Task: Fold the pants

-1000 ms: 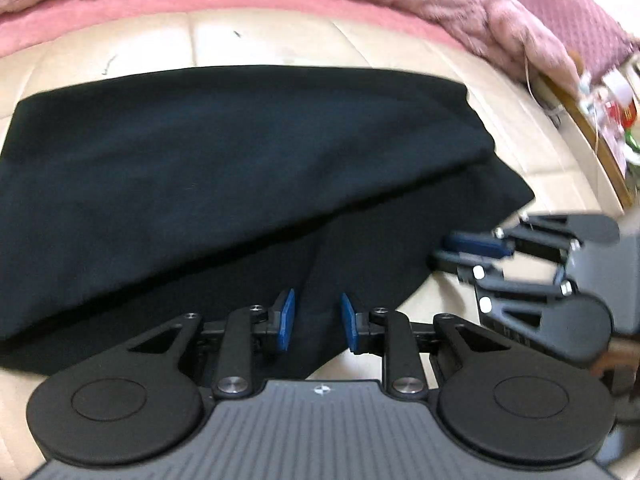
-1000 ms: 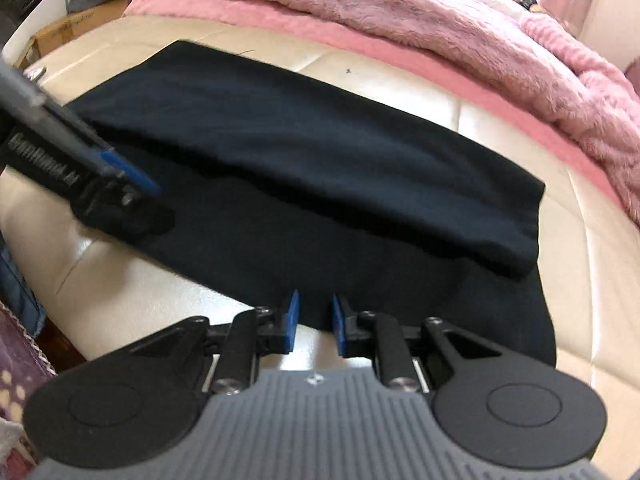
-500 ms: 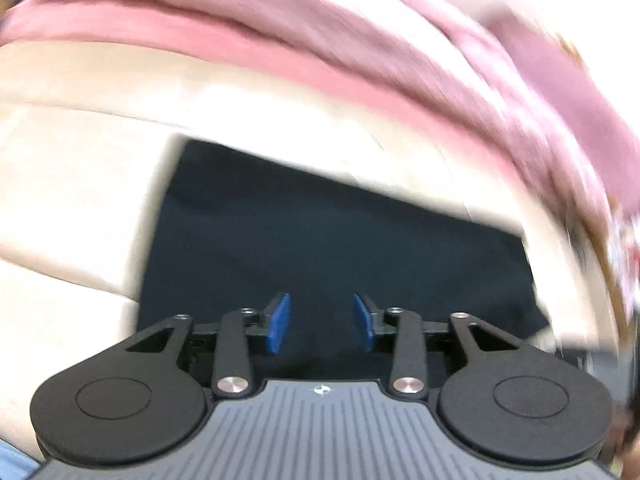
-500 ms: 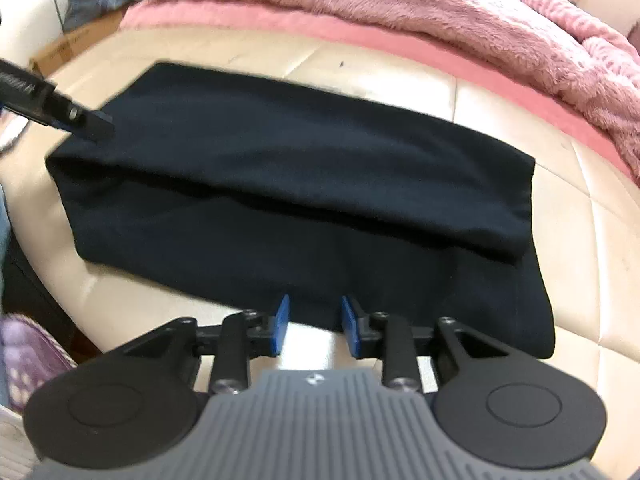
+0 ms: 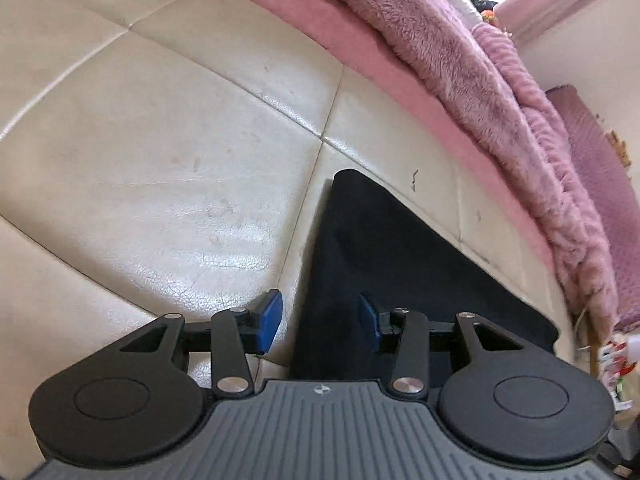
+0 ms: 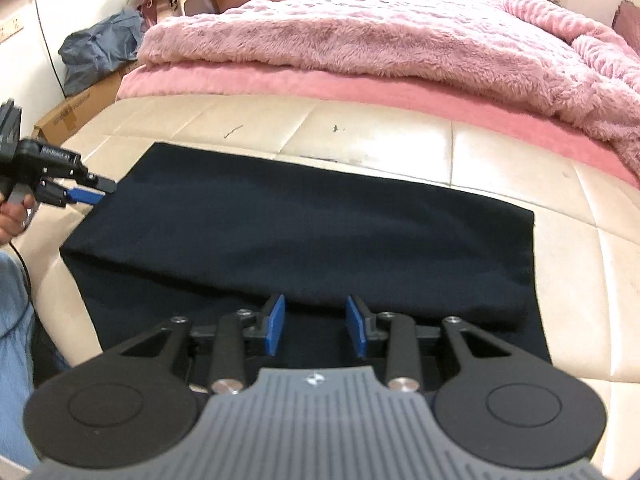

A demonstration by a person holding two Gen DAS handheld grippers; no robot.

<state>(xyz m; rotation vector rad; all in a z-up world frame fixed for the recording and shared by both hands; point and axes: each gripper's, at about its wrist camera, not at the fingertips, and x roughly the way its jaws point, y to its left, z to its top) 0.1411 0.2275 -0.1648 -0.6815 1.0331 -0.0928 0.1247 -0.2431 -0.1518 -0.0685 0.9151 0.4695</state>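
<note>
We see black pants (image 6: 304, 240) folded lengthwise on cream bed, long axis left-right. Left gripper (image 5: 319, 322) straddles left short edge, jaws spread, nothing pinched. Right gripper (image 6: 316, 330) over near fold (jaws opening, empty).

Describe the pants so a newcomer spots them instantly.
Find the cream leather cushion in front of the heaped fluffy pink blanket. Lying flat across it is a broad folded rectangle of cloth, the pants. They are the only black, smooth fabric there; everything else soft is pink and furry.
</note>
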